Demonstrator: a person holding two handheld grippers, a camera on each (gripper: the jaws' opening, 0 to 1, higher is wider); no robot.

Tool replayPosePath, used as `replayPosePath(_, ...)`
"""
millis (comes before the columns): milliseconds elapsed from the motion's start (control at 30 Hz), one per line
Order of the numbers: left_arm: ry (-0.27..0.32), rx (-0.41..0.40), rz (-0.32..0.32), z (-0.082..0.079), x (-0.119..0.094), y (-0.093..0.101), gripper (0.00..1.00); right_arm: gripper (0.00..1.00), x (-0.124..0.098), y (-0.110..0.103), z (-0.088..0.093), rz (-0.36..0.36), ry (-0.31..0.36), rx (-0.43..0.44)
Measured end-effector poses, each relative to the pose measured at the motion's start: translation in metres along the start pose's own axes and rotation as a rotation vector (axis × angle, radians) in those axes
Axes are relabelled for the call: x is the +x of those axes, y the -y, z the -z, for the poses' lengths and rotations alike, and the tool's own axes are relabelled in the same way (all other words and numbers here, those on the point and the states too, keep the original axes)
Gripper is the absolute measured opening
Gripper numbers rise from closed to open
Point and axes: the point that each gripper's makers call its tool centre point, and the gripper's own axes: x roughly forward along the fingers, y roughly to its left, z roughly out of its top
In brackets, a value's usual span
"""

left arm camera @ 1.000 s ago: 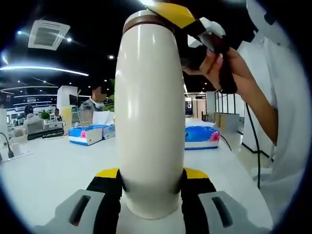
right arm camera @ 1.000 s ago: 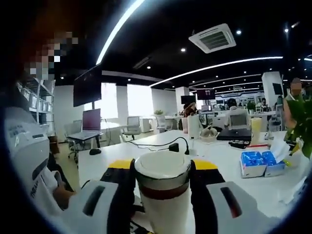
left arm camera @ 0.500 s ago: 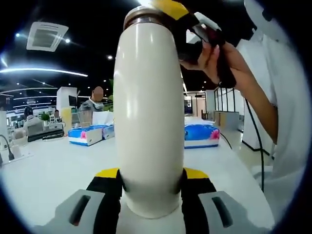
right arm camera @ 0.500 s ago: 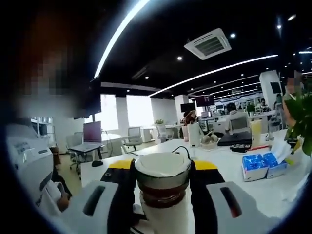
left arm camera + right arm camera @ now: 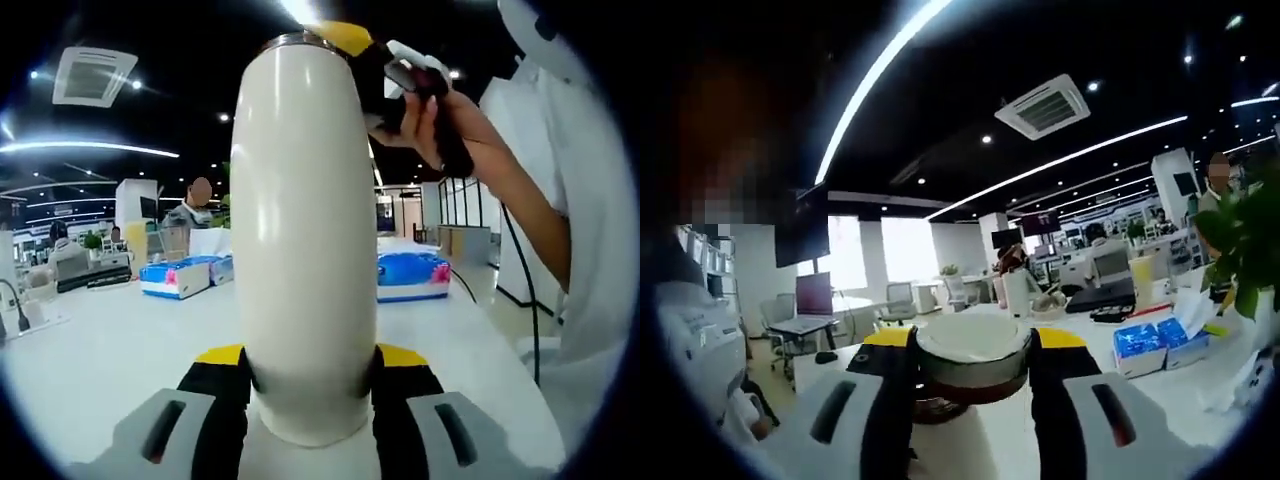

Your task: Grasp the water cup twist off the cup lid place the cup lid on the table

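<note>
Left gripper view: left gripper (image 5: 310, 375) clamped on lower body of cream water cup (image 5: 303, 240), upright between jaws above white table (image 5: 120, 350). Right gripper (image 5: 385, 60) near cup top, in person's hand (image 5: 450, 125).

Right gripper view: right gripper (image 5: 970, 350) closed on cup lid (image 5: 972, 345), lid between jaws.

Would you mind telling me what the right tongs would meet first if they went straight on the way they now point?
Probably nothing near: beyond the cup lid that the right tongs hold, the way looks free over the white table, though depth is unclear.
</note>
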Motion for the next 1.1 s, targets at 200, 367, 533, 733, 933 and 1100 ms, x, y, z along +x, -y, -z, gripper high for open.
replayPosePath(200,-0.002,0.003,0.0,0.0,0.0,0.0,0.49,0.46,-0.014,0.028,0.017,0.102,-0.016,-0.044)
replayPosePath(367,-0.003,0.006,-0.001,0.0,0.001,-0.001,0.49,0.46,-0.021,0.04,0.039,0.139,-0.052,-0.102)
replayPosePath(533,-0.004,0.008,-0.002,0.0,0.001,-0.001,0.49,0.46,-0.029,0.061,0.071,0.181,-0.113,-0.083)
replayPosePath(733,-0.005,0.008,-0.002,0.0,0.001,-0.001,0.49,0.46,-0.033,0.072,0.104,0.189,-0.157,-0.055)
replayPosePath(933,-0.006,0.008,-0.002,0.001,0.002,-0.001,0.49,0.46,-0.036,0.081,0.134,0.216,-0.208,-0.057)
replayPosePath(1100,-0.008,0.008,-0.002,0.001,0.001,-0.001,0.49,0.46,-0.036,0.084,0.153,0.223,-0.246,-0.052)
